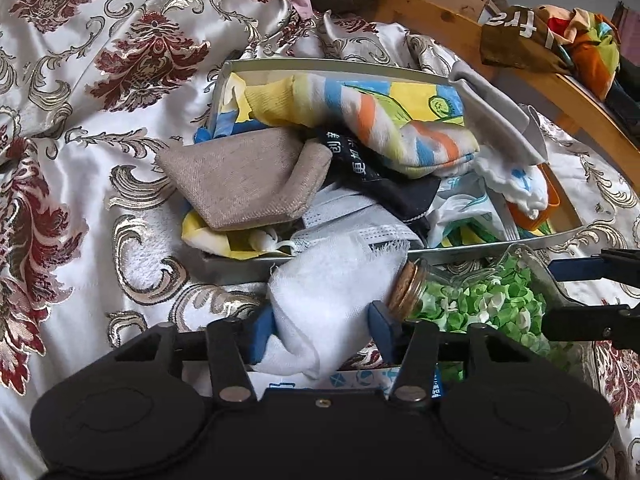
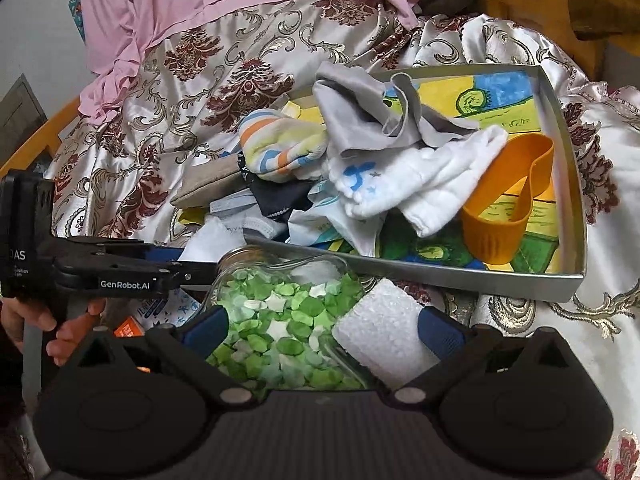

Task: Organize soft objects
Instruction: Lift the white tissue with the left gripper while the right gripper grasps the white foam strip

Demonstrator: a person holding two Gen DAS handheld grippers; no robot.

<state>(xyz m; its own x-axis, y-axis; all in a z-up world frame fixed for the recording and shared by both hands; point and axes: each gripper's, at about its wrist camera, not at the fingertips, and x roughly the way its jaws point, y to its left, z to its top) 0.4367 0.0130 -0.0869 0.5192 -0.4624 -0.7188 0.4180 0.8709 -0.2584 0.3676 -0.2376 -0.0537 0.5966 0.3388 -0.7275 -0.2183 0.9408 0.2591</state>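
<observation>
Left gripper [image 1: 322, 334] fingers pinch white cloth [image 1: 332, 304], lower centre of left view, just before metal tray [image 1: 460, 250] heaped with soft items. Right gripper [image 2: 322, 330] fingers spread wide around glass jar [image 2: 280, 320] and foam block [image 2: 384, 328], neither clearly squeezed.

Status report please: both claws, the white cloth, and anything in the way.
Left claw shut on white cloth. Right claw around glass jar and foam block, grip unclear. Tray ahead, piled full.
</observation>
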